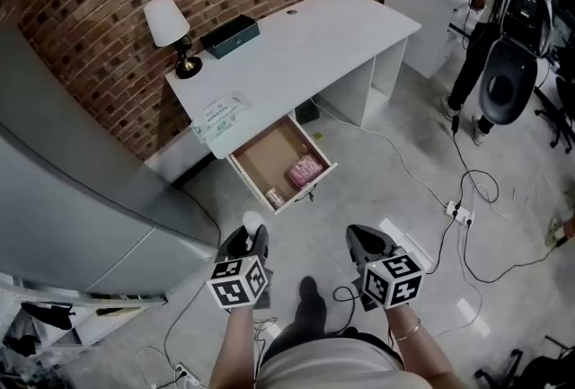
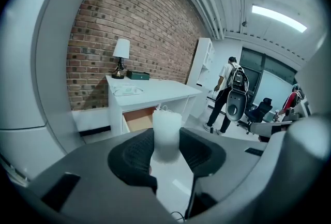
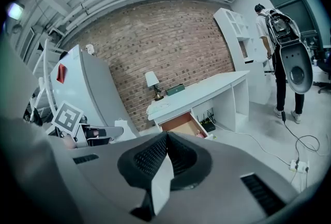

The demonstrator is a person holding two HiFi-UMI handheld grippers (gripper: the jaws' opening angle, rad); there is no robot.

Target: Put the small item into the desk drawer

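A small white cylinder-shaped item (image 2: 166, 123) stands upright between the jaws of my left gripper (image 2: 166, 139), which is shut on it. In the head view the same item (image 1: 253, 221) pokes out past the left gripper (image 1: 248, 237), low and left of centre. My right gripper (image 1: 365, 240) hangs beside it, jaws shut together with nothing between them (image 3: 166, 139). The white desk (image 1: 296, 46) stands ahead, a few steps away. Its drawer (image 1: 266, 157) is pulled out, with a pink packet (image 1: 305, 170) and a small object (image 1: 275, 197) inside. Both gripper views show the drawer (image 2: 135, 119) (image 3: 181, 122).
On the desk are a lamp (image 1: 169, 26), a dark green box (image 1: 230, 35) and a flat packet (image 1: 220, 116). A large grey curved panel (image 1: 72, 198) fills the left. Cables and a power strip (image 1: 458, 213) lie on the floor at right. A person with a backpack (image 1: 508, 10) stands at far right.
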